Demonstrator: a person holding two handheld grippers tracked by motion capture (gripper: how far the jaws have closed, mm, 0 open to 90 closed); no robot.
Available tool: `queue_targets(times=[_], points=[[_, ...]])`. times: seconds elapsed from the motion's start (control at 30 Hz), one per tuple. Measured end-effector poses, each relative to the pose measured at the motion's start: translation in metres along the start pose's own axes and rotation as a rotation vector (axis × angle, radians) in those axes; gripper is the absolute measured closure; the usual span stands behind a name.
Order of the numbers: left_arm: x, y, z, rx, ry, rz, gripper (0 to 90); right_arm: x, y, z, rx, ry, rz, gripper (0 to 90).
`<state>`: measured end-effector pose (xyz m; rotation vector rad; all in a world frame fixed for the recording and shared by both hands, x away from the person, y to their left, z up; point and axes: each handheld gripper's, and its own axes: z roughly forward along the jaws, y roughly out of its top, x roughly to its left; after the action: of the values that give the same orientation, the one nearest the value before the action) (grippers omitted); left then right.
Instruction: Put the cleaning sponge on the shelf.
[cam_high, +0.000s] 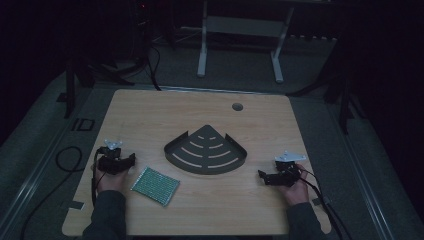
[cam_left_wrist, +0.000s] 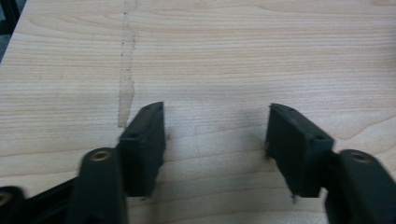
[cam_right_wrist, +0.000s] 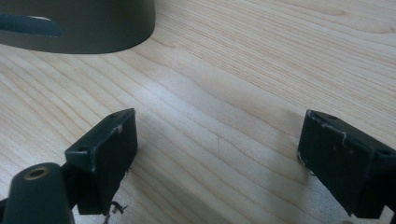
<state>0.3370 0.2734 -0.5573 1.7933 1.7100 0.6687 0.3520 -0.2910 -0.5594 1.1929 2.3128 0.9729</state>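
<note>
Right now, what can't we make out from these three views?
- Green mat: high view is dim and the mat is small; its material and whether the dots are bumps or holes can't be told.
- Dark corner shelf: right gripper view's top edge cuts it off; a curved wall and one slot show.
- Left claw, right claw: jaws stand apart over bare table; whether the tips touch the wood can't be told.

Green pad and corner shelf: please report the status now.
Left gripper open, right gripper open, both empty. Green pad beside left gripper, untouched. Corner shelf central. Nothing blocking.
</note>
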Motion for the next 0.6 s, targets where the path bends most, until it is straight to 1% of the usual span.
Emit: queue_targets(times=[0.03,0.07,0.1,0.13,0.23,0.27,0.3,0.33,0.37,0.47,0.53,0.6], points=[[0.001,0.000,-0.001,0.001,-0.011,-0.008,46.1,0.000,0.000,0.000,0.000,0.000,0.000,11.5],[0.001,0.000,-0.001,0.001,-0.011,-0.008,50.1,0.000,0.000,0.000,0.000,0.000,0.000,11.5],[0.003,0.000,-0.004,-0.002,-0.048,-0.021,52.7,0.000,0.000,0.000,0.000,0.000,0.000,11.5],[0.003,0.000,-0.006,-0.001,-0.058,-0.020,55.6,0.000,0.000,0.000,0.000,0.000,0.000,11.5],[0.001,0.001,-0.013,0.006,-0.088,0.008,69.2,0.000,0.000,0.000,-0.001,0.000,0.000,11.5],[0.001,0.001,-0.013,0.006,-0.088,0.008,75.4,0.000,0.000,0.000,-0.001,0.000,0.000,11.5],[-0.001,0.002,-0.015,0.012,-0.117,0.018,75.4,0.000,0.000,0.000,0.000,-0.001,0.001,11.6],[-0.002,0.003,-0.016,0.016,-0.132,0.028,83.8,0.000,0.000,0.000,-0.001,-0.004,0.003,11.8],[-0.003,0.003,-0.018,0.017,-0.145,0.041,88.1,0.001,0.000,0.000,-0.001,-0.006,0.004,11.8],[-0.006,0.007,-0.025,0.019,-0.176,0.087,89.9,0.001,-0.001,-0.001,-0.002,-0.010,0.009,12.0],[-0.009,0.008,-0.031,0.015,-0.182,0.115,90.0,0.001,-0.001,-0.001,-0.001,-0.012,0.012,11.9],[-0.011,0.009,-0.036,0.026,-0.200,0.146,89.9,0.001,-0.001,-0.001,-0.001,-0.013,0.013,12.0]])
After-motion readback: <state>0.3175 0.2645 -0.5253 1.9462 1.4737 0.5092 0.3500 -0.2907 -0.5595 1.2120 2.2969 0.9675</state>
